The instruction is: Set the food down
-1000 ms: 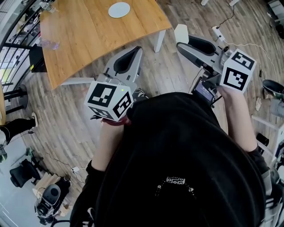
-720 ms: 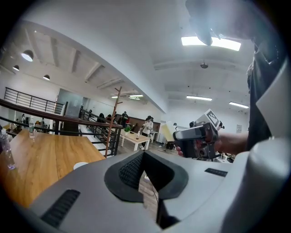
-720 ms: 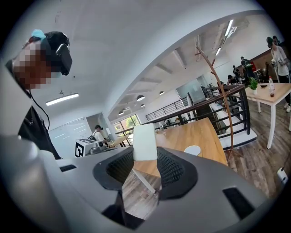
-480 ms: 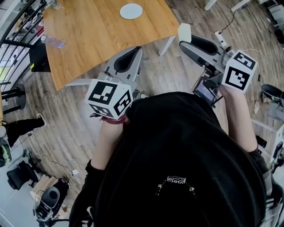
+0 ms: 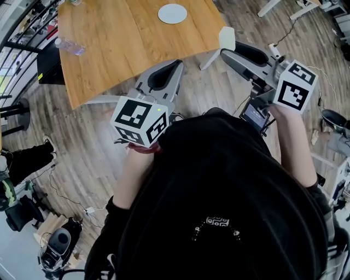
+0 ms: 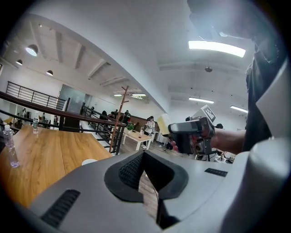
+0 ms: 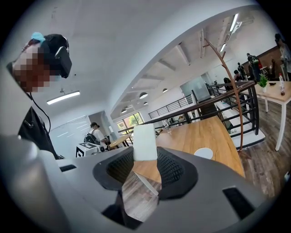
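The food is a white rectangular slab point(image 5: 226, 38), and my right gripper point(image 5: 226, 50) is shut on its lower end, holding it upright above the wooden floor, just off the table's near right corner. In the right gripper view the slab point(image 7: 144, 142) stands between the jaw tips, with the table point(image 7: 207, 133) and a white plate point(image 7: 203, 153) beyond. My left gripper point(image 5: 176, 63) hovers near the table's point(image 5: 126, 49) front edge, shut and with nothing in it point(image 6: 143, 154). The left gripper view also shows the right gripper point(image 6: 191, 134) with the slab point(image 6: 163, 124).
A white plate point(image 5: 172, 13) lies at the table's far side and a clear bottle point(image 5: 70, 46) near its left edge. Under the near corner stands a white table leg point(image 5: 208, 59). Cables point(image 5: 284, 27) trail over the floor at right. A black railing point(image 5: 22, 49) runs along the left.
In the head view the table and plate have shifted to the right. Both grippers keep their pose, and the slab stays gripped.
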